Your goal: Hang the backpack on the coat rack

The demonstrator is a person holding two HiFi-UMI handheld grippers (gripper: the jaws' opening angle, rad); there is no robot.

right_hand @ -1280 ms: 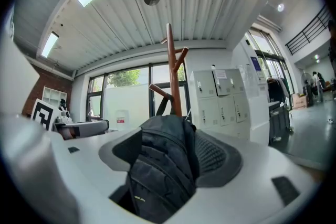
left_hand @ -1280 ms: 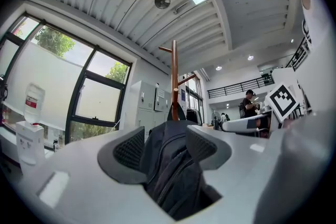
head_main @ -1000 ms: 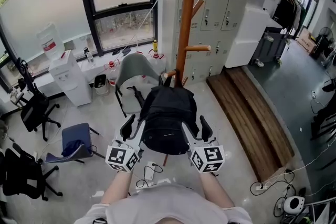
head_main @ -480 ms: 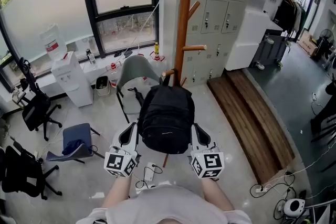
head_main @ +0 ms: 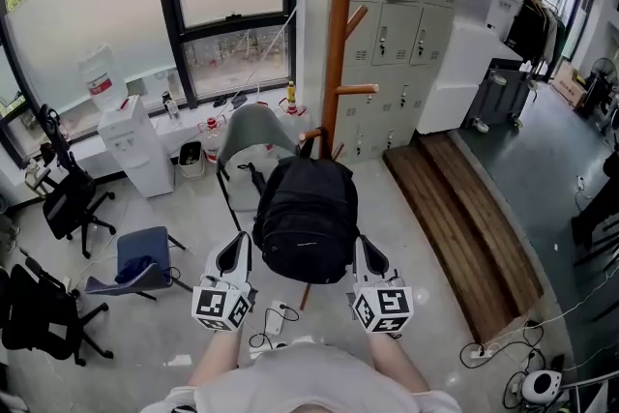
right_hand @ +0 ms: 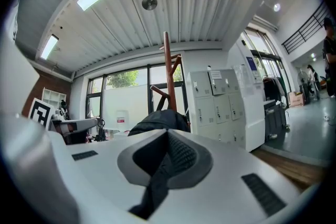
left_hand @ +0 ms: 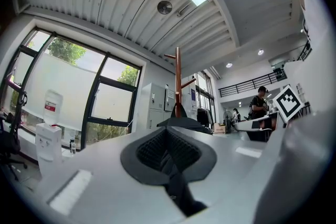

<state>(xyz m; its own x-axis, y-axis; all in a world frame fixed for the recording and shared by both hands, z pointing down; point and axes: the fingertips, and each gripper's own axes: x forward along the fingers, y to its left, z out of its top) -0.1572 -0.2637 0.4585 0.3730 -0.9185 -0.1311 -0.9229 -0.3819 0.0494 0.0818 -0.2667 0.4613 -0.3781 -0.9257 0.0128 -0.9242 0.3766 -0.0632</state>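
The left tongs (head_main: 236, 247) and right tongs (head_main: 366, 249) had just clamped shut, each pinching a black strap (left_hand: 176, 186) of the backpack (head_main: 308, 218). It sat between them, just before the coat rack (head_main: 338, 34) and below its pegs (head_main: 366, 89). This two-sided hold likely kept it level for lifting.

My left forearm (head_main: 215, 361) and right forearm (head_main: 395, 363) reach forward from the near edge, side by side and apart. My left hand-held gripper (head_main: 236, 247) points away from me, roughly level, its jaws pressed together on a black strap (left_hand: 176, 187). My right hand-held gripper (head_main: 367, 253) sits level on the right, its jaws just closed, pinching a second black strap (right_hand: 154, 187).
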